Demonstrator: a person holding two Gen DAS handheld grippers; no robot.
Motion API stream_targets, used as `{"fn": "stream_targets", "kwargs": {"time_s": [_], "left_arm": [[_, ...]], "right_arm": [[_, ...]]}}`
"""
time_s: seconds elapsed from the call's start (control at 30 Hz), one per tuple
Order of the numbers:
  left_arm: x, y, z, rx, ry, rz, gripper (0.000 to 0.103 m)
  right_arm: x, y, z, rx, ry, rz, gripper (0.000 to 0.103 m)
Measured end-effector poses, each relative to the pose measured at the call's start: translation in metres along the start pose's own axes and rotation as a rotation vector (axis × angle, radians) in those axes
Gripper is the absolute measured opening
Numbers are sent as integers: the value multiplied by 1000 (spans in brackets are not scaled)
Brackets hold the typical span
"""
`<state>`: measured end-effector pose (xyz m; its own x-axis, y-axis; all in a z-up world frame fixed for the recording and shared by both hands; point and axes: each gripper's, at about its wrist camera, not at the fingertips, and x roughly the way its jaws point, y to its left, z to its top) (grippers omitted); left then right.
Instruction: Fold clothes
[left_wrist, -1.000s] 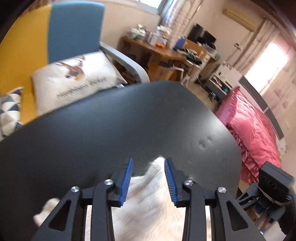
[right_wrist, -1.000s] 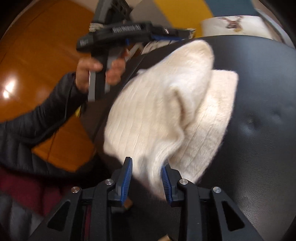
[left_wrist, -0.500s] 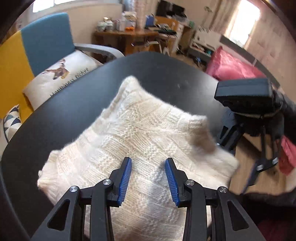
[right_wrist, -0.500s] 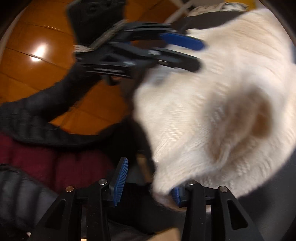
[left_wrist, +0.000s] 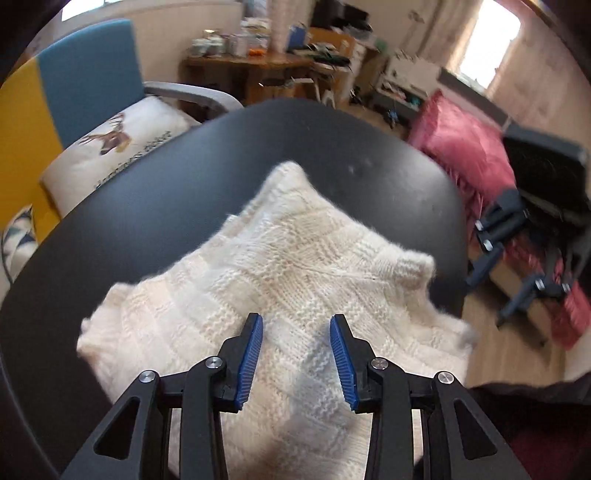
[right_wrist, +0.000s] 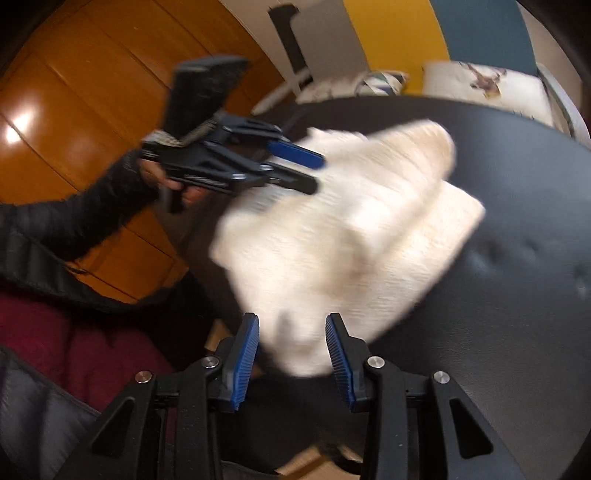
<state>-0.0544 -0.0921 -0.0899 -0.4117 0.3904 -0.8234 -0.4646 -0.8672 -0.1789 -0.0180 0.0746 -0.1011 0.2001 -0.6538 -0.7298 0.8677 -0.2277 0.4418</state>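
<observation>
Left wrist: sweater (left_wrist: 280, 273) beneath the parted left hand-held gripper (left_wrist: 296, 354).

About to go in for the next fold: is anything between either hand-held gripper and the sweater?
Nothing visible. The sweater lies alone on the black table, directly under the open left hand-held gripper and the open right one.

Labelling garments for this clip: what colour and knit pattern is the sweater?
Cream-white sweater, knitted in textured checker-like blocks; clearest in the left wrist view.
</observation>
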Motion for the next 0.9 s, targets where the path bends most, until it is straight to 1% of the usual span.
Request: {"fn": "stream_targets", "kwargs": {"time_s": [0.1, 0.17, 0.2, 0.27, 0.3, 0.33, 0.4, 0.47, 0.53, 0.6, 0.67, 0.77, 0.83, 0.9], "left_arm": [[-32, -6, -28, -52, -82, 8, 39], [-53, -9, -47, -87, -137, 14, 39], [-63, -12, -57, -99, -162, 19, 39], [-77, -26, -76, -18, -170, 64, 39], [-77, -34, -86, 17, -153, 77, 39], [-77, -42, -95, 54, -135, 92, 39], [-70, -65, -116, 163, -89, 133, 39], [-56, -85, -134, 288, -32, 161, 39], [-36, -97, -145, 370, 5, 177, 39], [-16, -104, -152, 427, 36, 204, 39], [-6, -104, -154, 428, 32, 212, 39], [-5, -99, -152, 385, 3, 210, 39], [-8, -95, -150, 362, -25, 210, 39], [-9, -93, -149, 355, -38, 215, 39]], "right_arm": [[8, 24, 6, -81, -31, -108, 39], [19, 27, -6, -115, -17, -170, 39], [23, 25, -4, -106, -5, -186, 39], [28, 13, 3, -66, 18, -206, 39], [29, 4, 4, 0, 20, -217, 39], [24, 3, 2, 87, 8, -213, 39], [17, -7, -4, 218, -48, -165, 39], [17, -14, -12, 290, -76, -155, 40], [12, -20, -20, 342, -113, -174, 40], [2, -25, -29, 391, -168, -165, 40], [-7, -28, -34, 409, -197, -145, 40], [-2, -32, -38, 416, -186, -114, 41], [1, -32, -36, 425, -169, -127, 42], [0, -37, -45, 450, -175, -83, 42]]}}
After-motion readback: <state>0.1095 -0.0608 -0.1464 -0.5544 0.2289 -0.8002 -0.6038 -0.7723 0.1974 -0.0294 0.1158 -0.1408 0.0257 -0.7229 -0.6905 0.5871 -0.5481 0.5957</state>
